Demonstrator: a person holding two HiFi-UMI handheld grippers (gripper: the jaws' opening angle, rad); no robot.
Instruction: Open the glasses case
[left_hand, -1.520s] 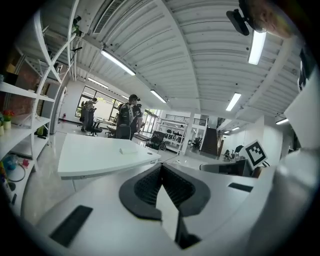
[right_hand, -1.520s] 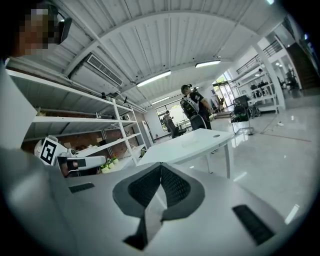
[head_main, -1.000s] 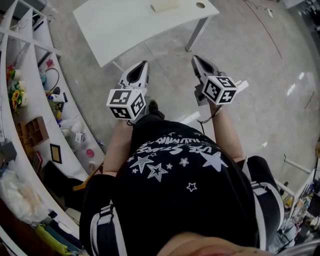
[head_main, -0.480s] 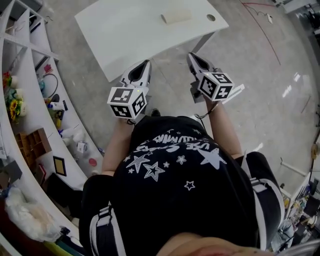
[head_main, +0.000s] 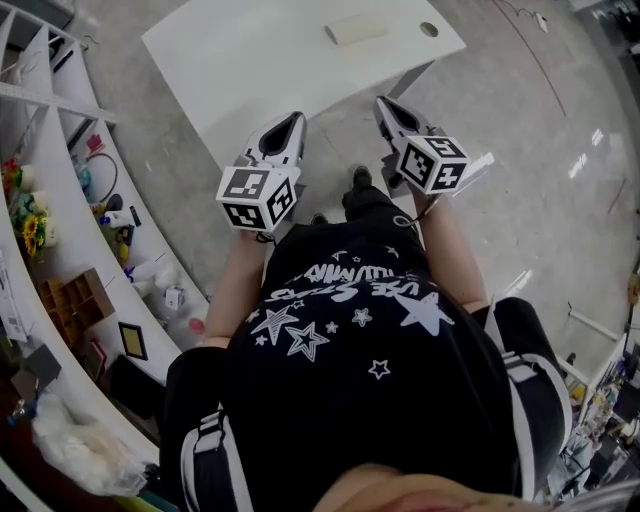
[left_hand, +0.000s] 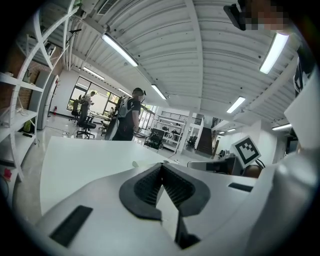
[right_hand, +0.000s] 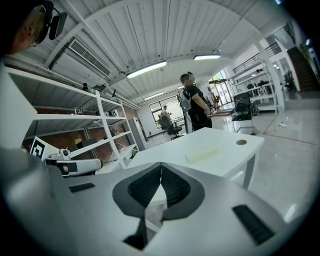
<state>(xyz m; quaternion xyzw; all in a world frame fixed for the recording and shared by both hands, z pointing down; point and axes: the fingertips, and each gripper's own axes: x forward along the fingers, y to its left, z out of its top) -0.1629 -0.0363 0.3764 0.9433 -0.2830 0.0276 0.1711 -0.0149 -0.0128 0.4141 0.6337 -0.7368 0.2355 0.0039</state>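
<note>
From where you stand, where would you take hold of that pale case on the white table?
Probably across its narrow width, near one end, coming from the near side: the glasses case lies flat on the table with its long side crossways to me. Its seam is too far to see.

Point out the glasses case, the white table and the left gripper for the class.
glasses case (head_main: 355, 32): head view, middle of its top face.
white table (head_main: 250, 60): head view, bare tabletop left of the case.
left gripper (head_main: 297, 118): head view, where its fingertips meet.
</note>
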